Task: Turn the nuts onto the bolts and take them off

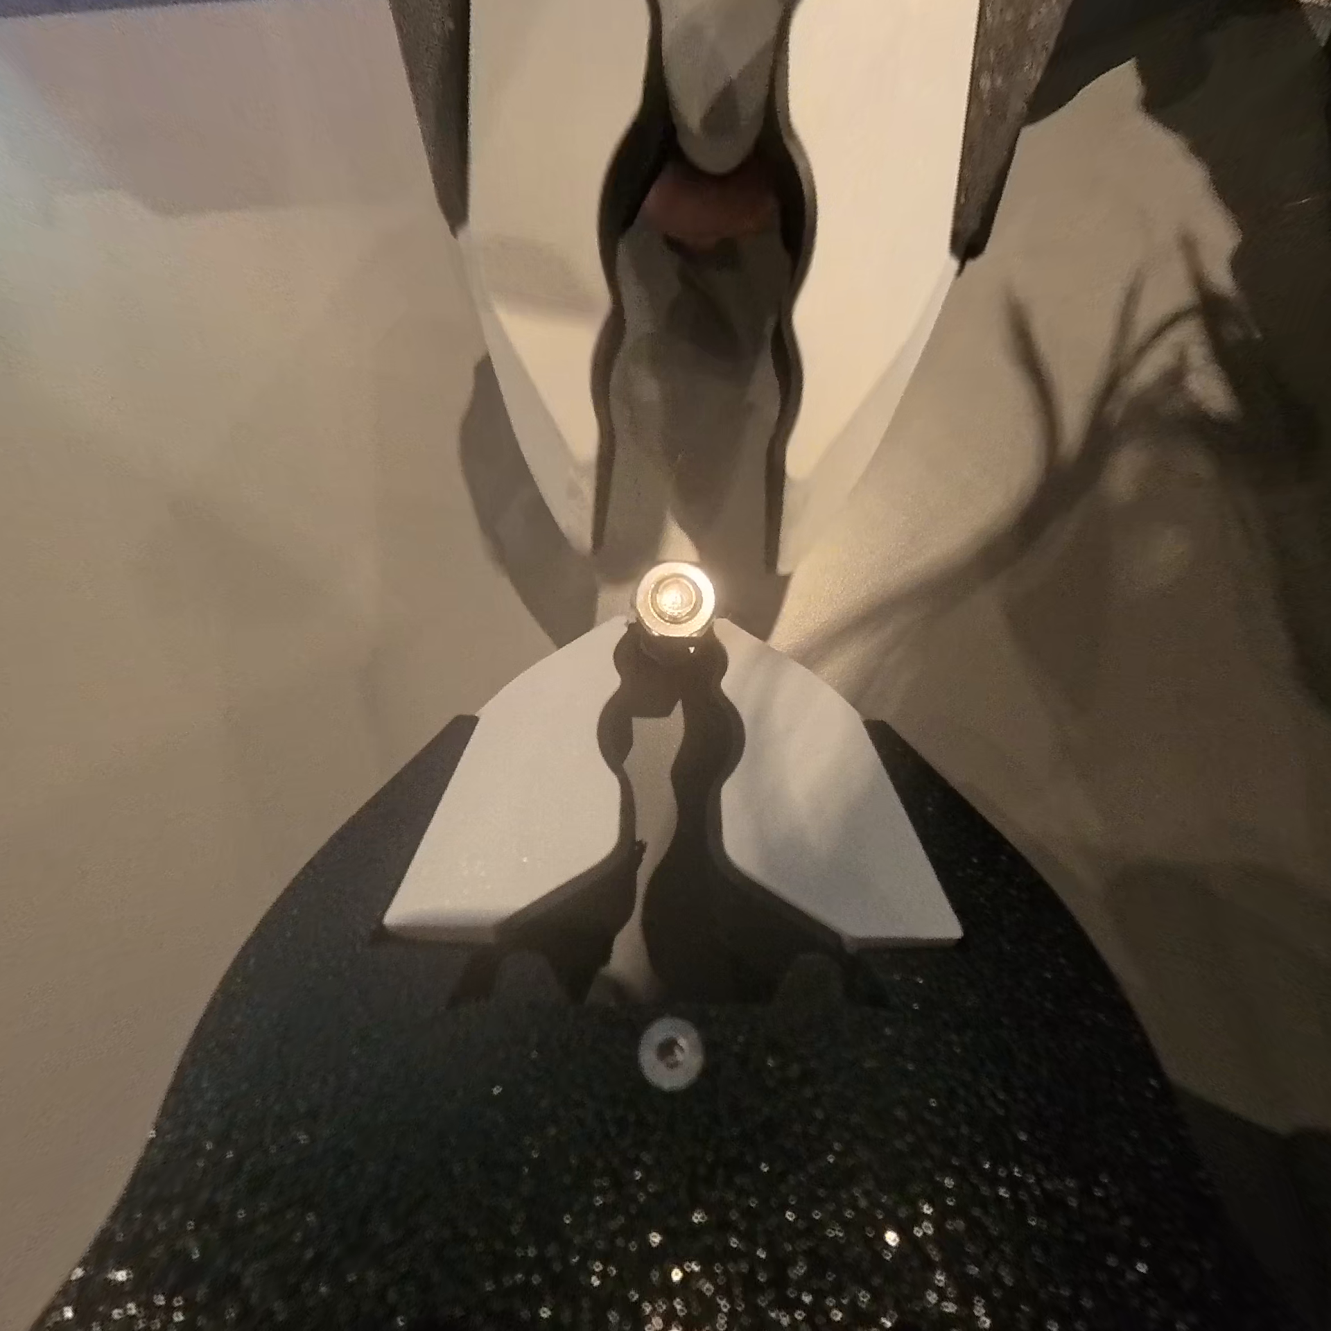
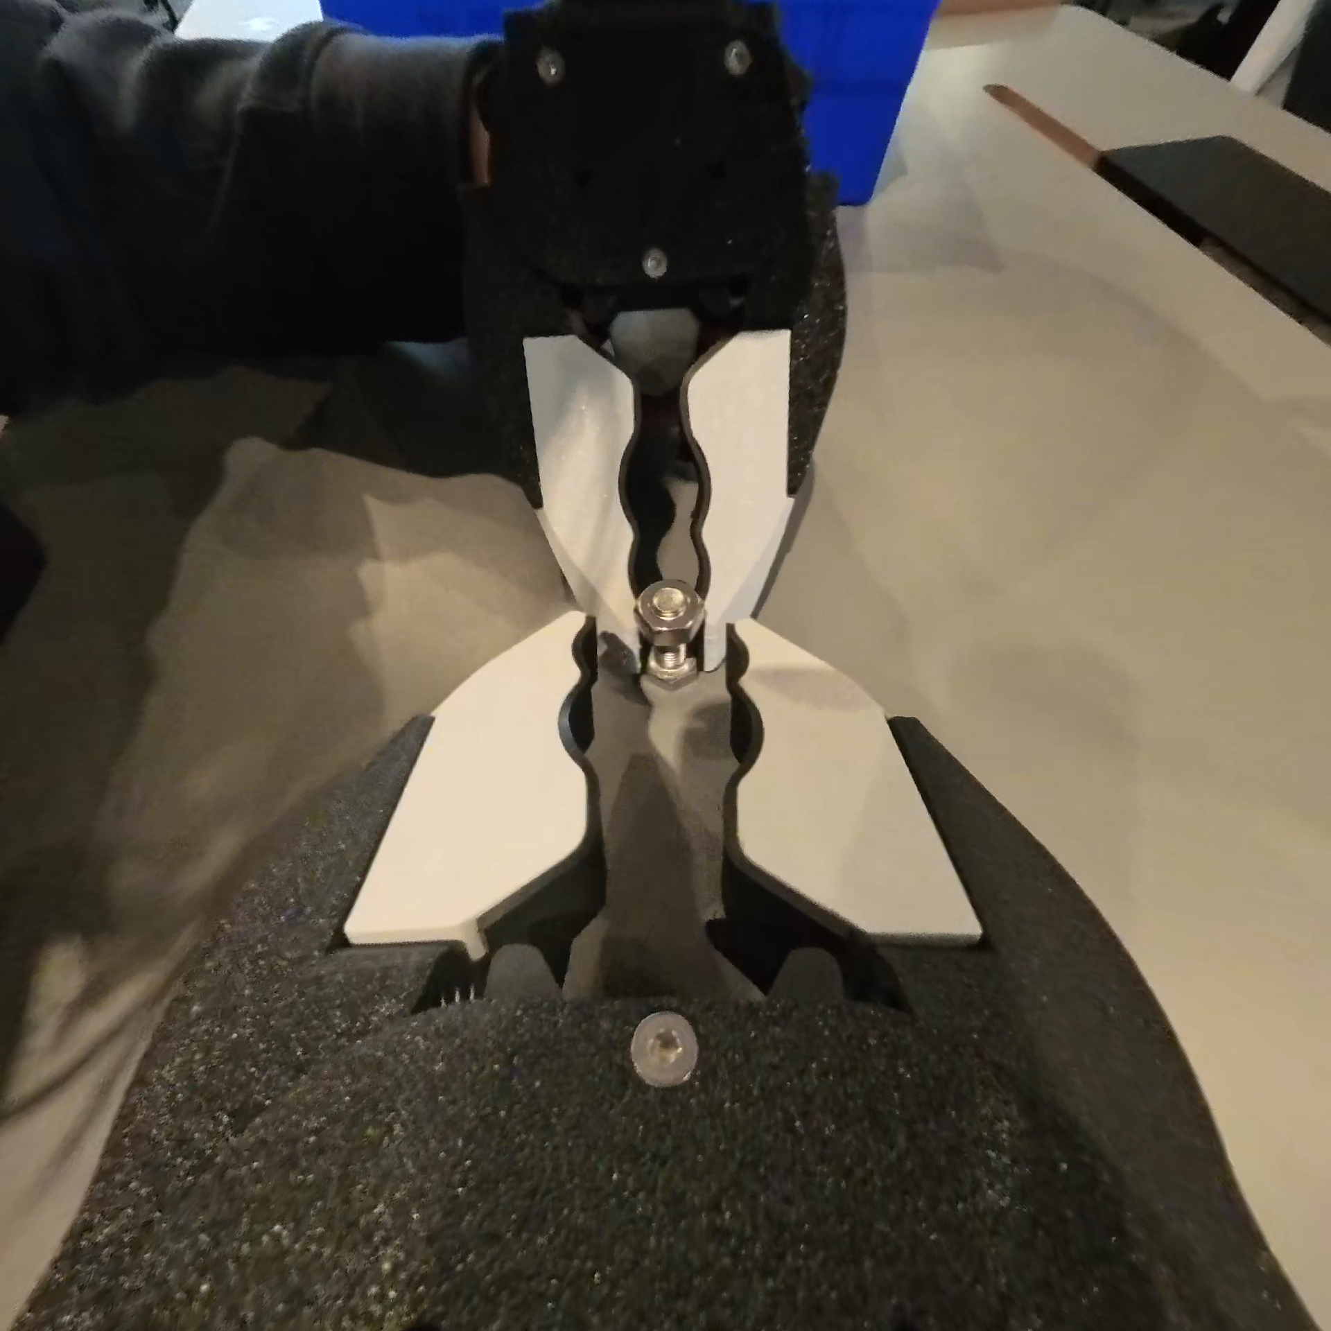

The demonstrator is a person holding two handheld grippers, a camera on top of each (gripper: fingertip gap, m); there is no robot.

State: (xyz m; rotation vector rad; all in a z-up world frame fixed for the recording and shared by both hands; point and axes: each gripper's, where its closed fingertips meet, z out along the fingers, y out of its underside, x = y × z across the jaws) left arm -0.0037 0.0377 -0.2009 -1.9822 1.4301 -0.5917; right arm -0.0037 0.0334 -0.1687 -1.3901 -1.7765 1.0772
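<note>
Silver threaded bolt (image 2: 665, 654) is held above the pale beige tabletop (image 2: 1044, 504), at the meeting point of the two grippers, which face each other tip to tip. A silver hexagonal piece (image 2: 668, 614) with a round shiny face is seen at the bolt's upper end; whether it is the head or a nut cannot be told. A short stretch of bare thread is shown below it, followed by a smaller silver hex nut (image 2: 667, 677). In the left wrist view the same hardware is seen end-on as a bright ring.

The upper hexagonal piece is pinched between the white fingers of the left gripper (image 1: 670, 637), whose black wavy pads are drawn nearly together around it. The right gripper (image 2: 661, 642) is spread, its fingertips set on either side of the lower nut, with dark gaps visible between pads and metal.

Behind the left gripper's black body, a dark sleeve (image 2: 216, 216) is stretched across the far left. A blue plastic bin (image 2: 864, 108) is placed at the far edge of the table, and a flat black slab (image 2: 1224, 209) lies at the far right.
</note>
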